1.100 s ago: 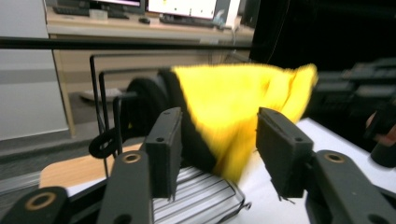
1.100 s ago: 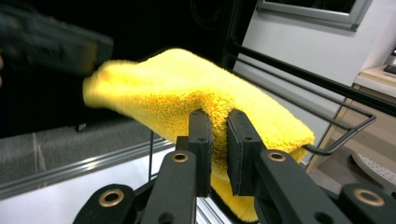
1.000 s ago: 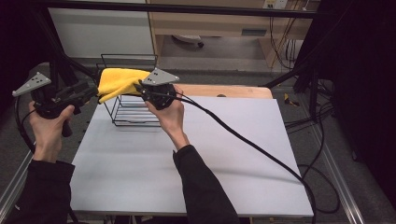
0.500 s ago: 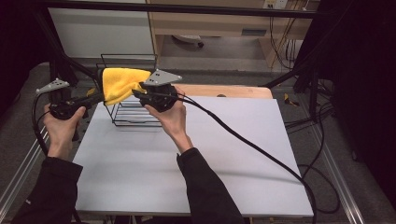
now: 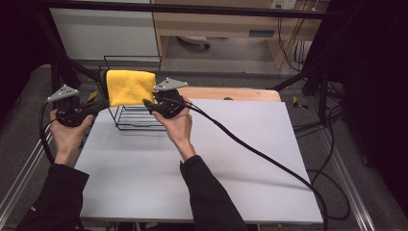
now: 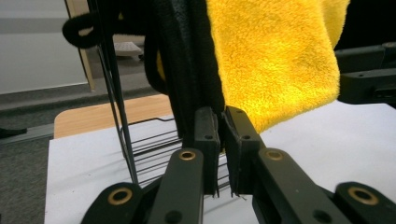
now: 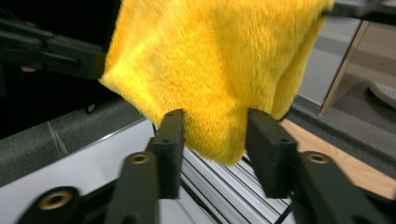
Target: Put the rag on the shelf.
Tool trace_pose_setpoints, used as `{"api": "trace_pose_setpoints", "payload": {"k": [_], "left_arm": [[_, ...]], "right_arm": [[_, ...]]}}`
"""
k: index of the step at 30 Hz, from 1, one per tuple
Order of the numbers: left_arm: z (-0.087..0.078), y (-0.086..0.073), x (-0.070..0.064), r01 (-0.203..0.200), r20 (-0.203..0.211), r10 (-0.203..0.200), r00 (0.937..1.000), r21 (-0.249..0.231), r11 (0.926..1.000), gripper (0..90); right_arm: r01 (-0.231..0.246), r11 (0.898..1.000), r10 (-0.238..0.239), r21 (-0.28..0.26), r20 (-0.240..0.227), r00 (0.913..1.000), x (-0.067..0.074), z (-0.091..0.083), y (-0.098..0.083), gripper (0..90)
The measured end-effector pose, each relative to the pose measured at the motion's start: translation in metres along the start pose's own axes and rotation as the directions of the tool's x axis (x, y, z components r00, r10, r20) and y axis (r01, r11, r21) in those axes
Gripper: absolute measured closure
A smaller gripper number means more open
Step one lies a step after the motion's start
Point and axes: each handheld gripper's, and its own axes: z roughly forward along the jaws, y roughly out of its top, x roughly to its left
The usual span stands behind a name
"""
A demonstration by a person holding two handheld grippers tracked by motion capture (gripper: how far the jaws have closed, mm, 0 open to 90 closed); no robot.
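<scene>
The yellow towel (image 5: 130, 87) hangs over the black wire rack (image 5: 137, 118) at the far left of the table (image 5: 202, 163). My left hand-held gripper (image 6: 223, 126) is clamped on its edge. My right hand-held gripper (image 7: 215, 135) has just been opening; its jaws sit either side of the towel's lower corner, not squeezing it.

Black long sleeves (image 5: 211, 199) cover both forearms; each black gripper, left (image 5: 94, 107) and right (image 5: 149, 105), carries a grey triangular plate, brass-ringed screws and a thick black cable (image 5: 269, 159)

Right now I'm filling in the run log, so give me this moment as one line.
left hand-held gripper: shut on black cloth | right hand-held gripper: jaws around yellow towel, just closing | wire basket: on table
</scene>
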Motion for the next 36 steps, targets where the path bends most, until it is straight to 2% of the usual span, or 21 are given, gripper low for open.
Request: {"api": "trace_pose_setpoints", "payload": {"k": [2,4,7,9,13,19,21,27,30,36], "left_arm": [[0.004,-0.001,0.0,-0.005,-0.016,0.005,0.9999,-0.003,1.0,83.4],[0.007,-0.001,0.0,-0.017,-0.033,0.017,0.9993,-0.008,0.9998,82.6],[0.007,-0.002,0.0,-0.03,-0.034,0.029,0.999,-0.025,0.9992,80.4],[0.004,-0.003,-0.001,-0.038,-0.03,0.037,0.9989,-0.032,0.9988,74.4],[0.0,-0.008,-0.001,-0.061,-0.027,0.06,0.9978,-0.015,0.9981,61.4],[-0.005,-0.02,-0.004,-0.078,-0.006,0.078,0.9969,0.01,0.9969,45.5],[-0.006,-0.025,-0.006,-0.071,0.01,0.071,0.9974,0.02,0.9973,40.8],[-0.004,-0.042,-0.011,-0.08,0.051,0.077,0.9957,0.063,0.9948,29.3],[-0.002,-0.049,-0.014,-0.071,0.088,0.064,0.9941,0.078,0.9944,26.4],[0.006,-0.062,-0.023,-0.081,0.118,0.069,0.9906,0.098,0.9919,19.8]], "right_arm": [[-0.006,1.0,0.006,0.01,0.003,1.0,-0.002,0.004,-0.005,72.8],[-0.011,1.0,0.011,0.014,0.014,0.9998,-0.003,0.007,-0.007,78.2],[-0.01,1.0,0.01,0.013,0.015,0.9998,-0.003,0.008,-0.008,79.2],[-0.01,1.0,0.01,0.009,0.002,0.9999,-0.003,0.005,-0.008,77.0],[-0.02,1.0,0.02,-0.004,-0.037,0.9991,-0.004,-0.003,-0.007,67.5],[-0.01,1.0,0.01,0.001,-0.053,0.9985,-0.007,-0.019,-0.008,51.3],[-0.018,1.0,0.018,0.005,-0.058,0.9982,-0.01,-0.026,-0.009,43.0],[-0.042,0.999,0.044,0.033,-0.045,0.998,-0.023,-0.047,-0.016,27.0],[-0.052,0.998,0.053,0.044,-0.035,0.998,-0.03,-0.059,-0.022,21.7],[-0.076,0.995,0.076,0.059,0.006,0.9971,-0.05,-0.089,-0.042,14.4]]}}
